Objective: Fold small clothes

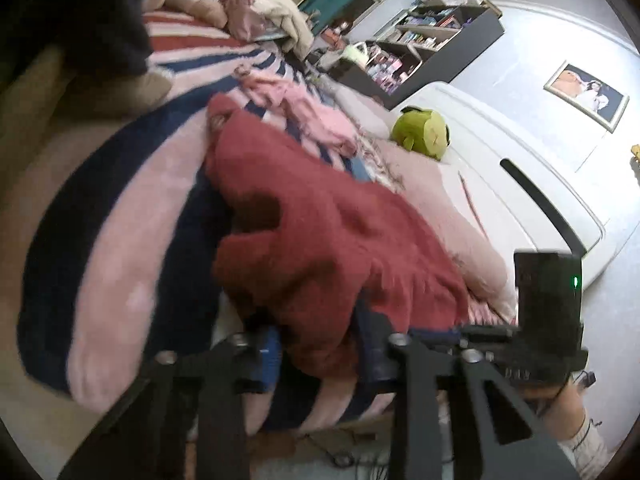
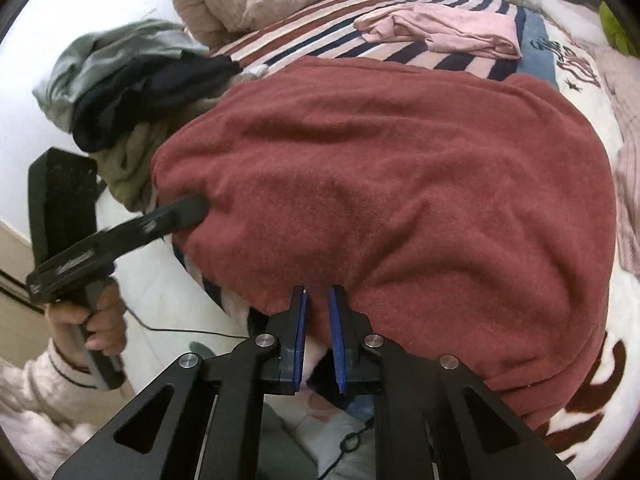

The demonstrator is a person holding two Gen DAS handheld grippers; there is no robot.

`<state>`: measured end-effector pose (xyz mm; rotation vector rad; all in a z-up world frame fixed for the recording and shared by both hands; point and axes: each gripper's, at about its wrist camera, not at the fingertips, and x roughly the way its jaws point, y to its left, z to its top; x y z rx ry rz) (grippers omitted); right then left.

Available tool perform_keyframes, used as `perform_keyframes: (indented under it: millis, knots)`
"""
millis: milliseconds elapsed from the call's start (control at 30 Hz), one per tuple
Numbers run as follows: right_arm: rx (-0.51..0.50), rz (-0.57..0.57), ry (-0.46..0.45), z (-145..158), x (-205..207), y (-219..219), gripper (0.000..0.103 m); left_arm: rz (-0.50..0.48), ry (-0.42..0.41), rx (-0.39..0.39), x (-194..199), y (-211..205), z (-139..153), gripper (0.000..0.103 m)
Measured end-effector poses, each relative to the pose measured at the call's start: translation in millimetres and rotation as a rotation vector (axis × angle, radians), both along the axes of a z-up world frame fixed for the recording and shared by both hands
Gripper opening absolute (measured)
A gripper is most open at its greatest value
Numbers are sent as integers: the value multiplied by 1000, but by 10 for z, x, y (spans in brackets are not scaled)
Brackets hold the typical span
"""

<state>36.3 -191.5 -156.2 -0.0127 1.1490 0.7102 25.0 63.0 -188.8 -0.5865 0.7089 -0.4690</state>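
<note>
A dark red fleece garment [image 2: 400, 184] lies spread over the striped blanket [image 2: 332, 32] on the bed. In the left wrist view the red garment [image 1: 320, 216] is bunched between my left gripper's fingers [image 1: 316, 328], which hold its near edge. In the right wrist view my left gripper [image 2: 188, 210] grips the garment's left edge. My right gripper [image 2: 318, 300] sits at the garment's near hem, its blue-padded fingers slightly apart with a fold of the hem at their tips.
A pink garment [image 2: 440, 30] lies crumpled further up the bed. A pile of dark and grey clothes [image 2: 132, 80] lies at the left. A green plush toy [image 1: 422, 132] sits by the white headboard [image 1: 520, 184]. Shelves [image 1: 420, 48] stand behind.
</note>
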Motion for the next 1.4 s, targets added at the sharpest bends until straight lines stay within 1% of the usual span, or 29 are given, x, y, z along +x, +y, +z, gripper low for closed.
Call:
perform_keyframes:
  millis: [67,100,200,267,333,367,400,433,500,567,600,633,667,700,733,767,800,833,900,967,1033,1133,1167,1200,1233,1267,1300,1333,1400]
  knots:
    - [52,-24,16,71,2,-109,7,3,-58,57,29,-75,166,15]
    - [76,-45,7,136,-10,-192,8,-6,-100,118,42,-146,287,14]
    - [109,-94,-62,360,-61,-402,16,-71,-233,254,106,-395,681,13]
    - [121,-151,-112,522,-108,-676,18,-162,-310,351,154,-652,913,12]
    - [136,-219,-149,634,-156,-964,18,-265,-369,445,204,-1012,1047,12]
    - [138,-260,-164,673,-179,-1125,19,-351,-383,493,246,-1277,1058,12]
    - [138,-286,-171,686,-196,-1238,20,-407,-386,509,242,-1432,1027,12]
    - [147,-318,-172,679,-233,-1389,22,-502,-363,514,280,-1668,946,12]
    - [178,-362,-160,620,-302,-1603,24,-655,-289,510,357,-2091,688,13]
    - [186,-385,-142,529,-355,-1731,24,-743,-212,520,403,-2397,391,20]
    - [187,-395,-135,486,-367,-1774,24,-740,-219,521,395,-2444,336,21]
    - [189,-407,-128,434,-389,-1847,24,-725,-230,501,385,-2435,357,28]
    - [192,-414,-125,398,-412,-1864,24,-728,-213,472,385,-2390,400,34]
    - [196,-418,-124,384,-429,-1906,25,-738,-197,438,369,-2313,463,46]
    - [200,-416,-132,392,-436,-1947,31,-745,-197,421,342,-2226,532,52]
    - [201,-413,-144,416,-432,-1950,40,-748,-210,411,305,-2122,620,52]
    - [203,-410,-160,452,-433,-1954,44,-744,-228,398,256,-1992,712,55]
    - [211,-397,-190,527,-417,-1911,51,-732,-239,383,220,-1852,788,61]
    - [231,-371,-223,610,-356,-1793,59,-679,-229,373,195,-1620,877,66]
    - [253,-340,-221,640,-244,-1618,68,-618,-198,377,224,-1429,841,69]
    - [240,-311,-189,572,-107,-1421,68,-559,-144,384,332,-1309,697,71]
    - [77,-310,-141,343,21,-1190,68,-518,-40,340,513,-1222,399,71]
    - [33,-322,-133,267,37,-1170,68,-514,-11,301,585,-1250,295,71]
    - [8,-333,-118,182,47,-1176,68,-522,13,227,653,-1284,203,71]
    - [30,-341,-77,68,58,-1211,63,-522,20,164,695,-1327,147,66]
    - [95,-344,-31,-16,69,-1256,47,-517,22,134,719,-1365,123,55]
    - [158,-346,3,-60,74,-1302,41,-499,25,127,750,-1407,109,34]
    - [186,-365,13,-73,79,-1332,38,-483,18,122,758,-1415,136,23]
    - [168,-339,-13,0,76,-1255,35,-468,-29,129,695,-1334,273,20]
